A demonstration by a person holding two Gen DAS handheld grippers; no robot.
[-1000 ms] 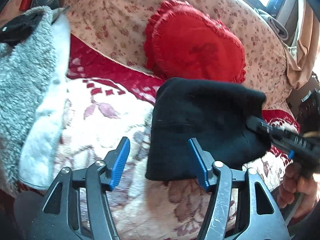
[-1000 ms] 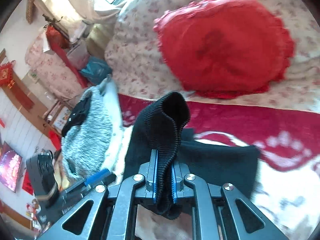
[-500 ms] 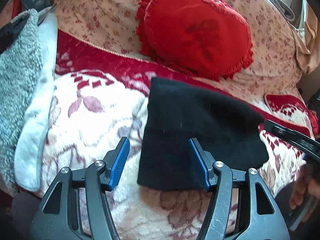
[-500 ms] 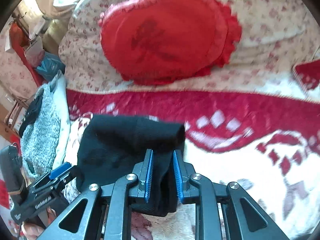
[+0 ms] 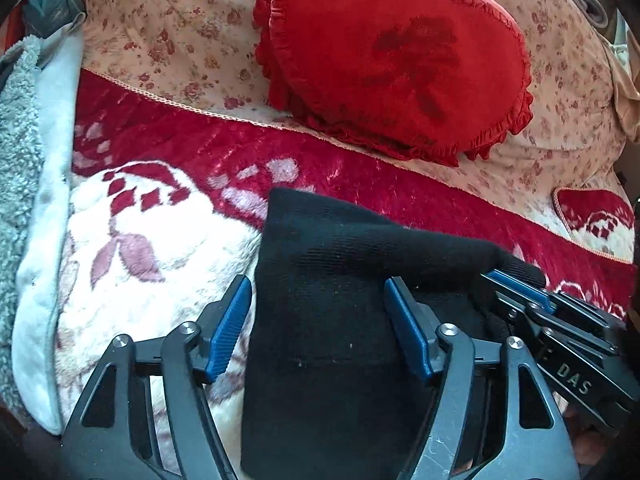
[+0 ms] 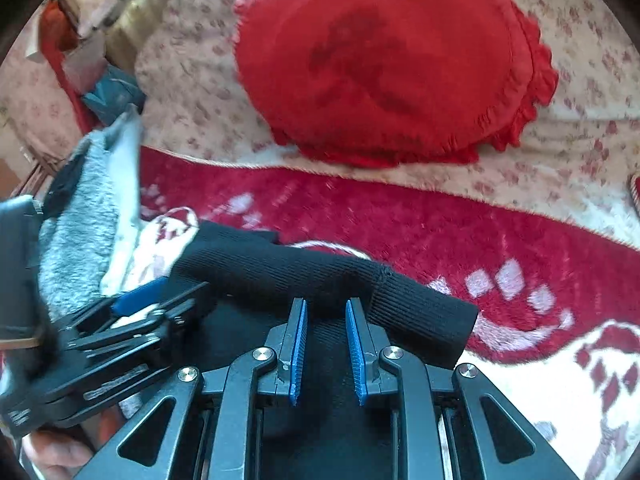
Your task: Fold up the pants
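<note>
Left wrist view, black rib-knit pants (image 5: 340, 300) folded flat on plush red-and-cream blanket (image 5: 152, 232), left gripper (image 5: 318, 326) fingers spread wide over them, right gripper (image 6: 323, 348) fingers parted, fabric between, ungripped

Left wrist view: white letters "DAS" legible on the black body of the right claw (image 5: 516, 284), at 4 o'clock. Right wrist view: no text legible.
</note>
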